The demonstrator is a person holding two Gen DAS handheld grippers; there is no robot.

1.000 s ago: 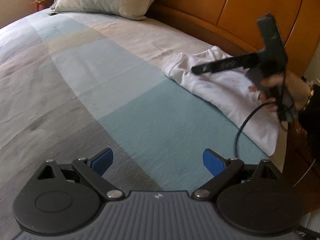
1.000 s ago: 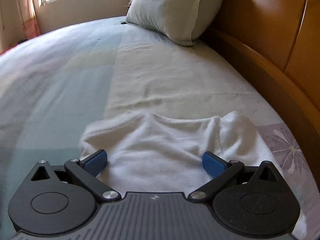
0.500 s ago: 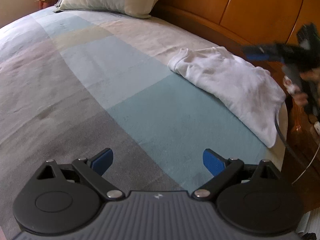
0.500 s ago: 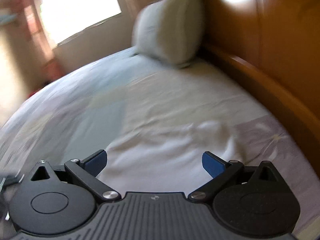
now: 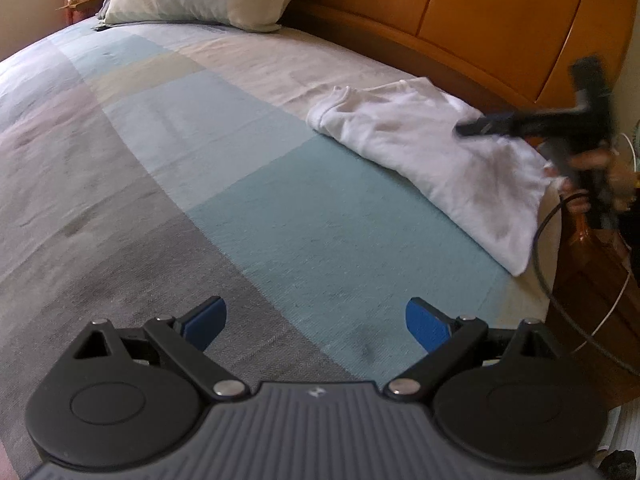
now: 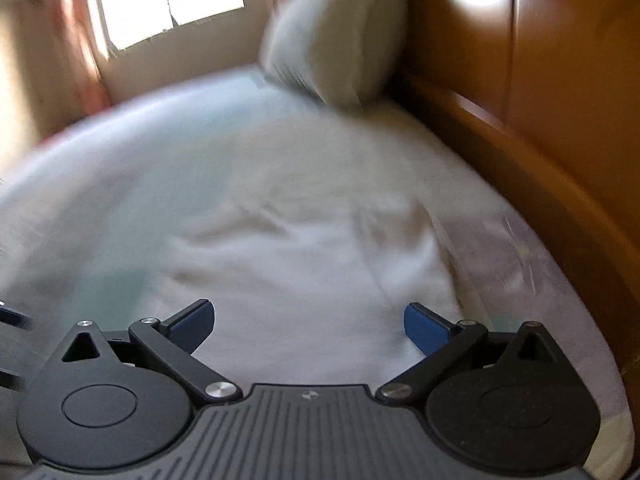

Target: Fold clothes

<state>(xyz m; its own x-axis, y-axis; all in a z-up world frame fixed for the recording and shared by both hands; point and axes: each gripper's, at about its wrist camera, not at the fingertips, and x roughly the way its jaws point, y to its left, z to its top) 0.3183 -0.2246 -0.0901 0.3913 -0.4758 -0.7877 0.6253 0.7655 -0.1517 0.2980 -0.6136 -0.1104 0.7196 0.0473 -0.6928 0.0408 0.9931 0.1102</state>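
The folded white garment (image 5: pixel 432 156) lies on the far right of the bed (image 5: pixel 200 168), near the headboard (image 5: pixel 500 12). The left gripper (image 5: pixel 316 322) is spread and empty; the right gripper (image 6: pixel 308 322), blurred, seems spread just above the garment

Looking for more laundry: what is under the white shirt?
The white shirt lies on the patchwork bedspread. Whatever lies beneath its folds is covered.

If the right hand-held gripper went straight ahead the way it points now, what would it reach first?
Most likely the white garment: it lies directly ahead of the open right hand-held gripper, filling the gap between its fingers. The view is blurred, so depth is uncertain.
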